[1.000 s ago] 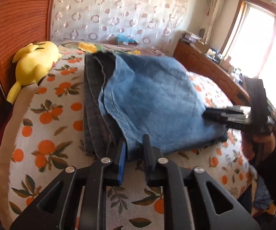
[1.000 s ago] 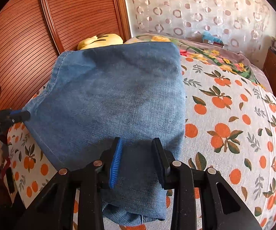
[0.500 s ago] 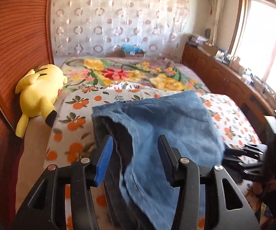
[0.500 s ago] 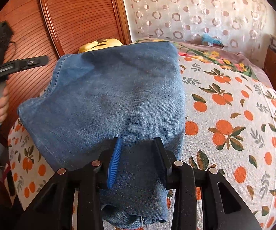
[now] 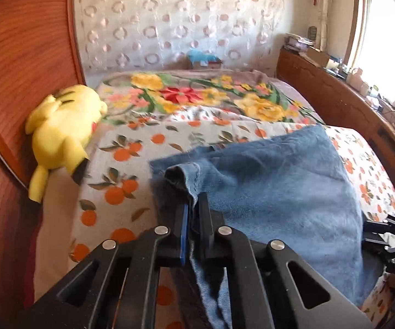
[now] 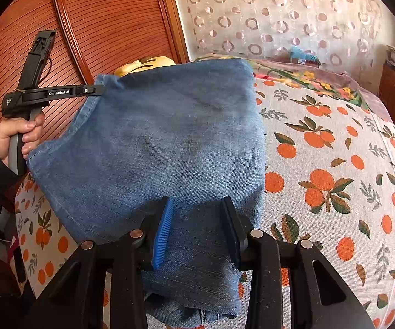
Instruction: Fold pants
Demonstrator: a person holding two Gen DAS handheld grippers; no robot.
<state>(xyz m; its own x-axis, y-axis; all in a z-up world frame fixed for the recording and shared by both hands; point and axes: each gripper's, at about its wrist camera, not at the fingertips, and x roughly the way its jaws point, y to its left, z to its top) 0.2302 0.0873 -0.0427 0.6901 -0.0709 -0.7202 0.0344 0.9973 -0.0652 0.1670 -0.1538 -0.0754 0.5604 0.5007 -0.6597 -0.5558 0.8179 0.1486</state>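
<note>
Orange-print bed (image 6: 334, 164); left claw (image 5: 193, 219) clamped on jeans (image 6: 170, 142), right claw (image 6: 197, 230) apart.

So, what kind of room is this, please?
Most likely a home bedroom: a bed under an orange-print cotton bedspread, a yellow plush toy beside the ribbed wooden headboard, and a circle-patterned lace curtain.

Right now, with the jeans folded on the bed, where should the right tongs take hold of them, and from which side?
Grip the folded jeans at the near corner, where the stacked layers end under the right tongs. Come in low from the near edge of the bed, one finger under the stack and one on top. The far left corner is already pinched in the left tongs, so this is probably the matching hold.
</note>
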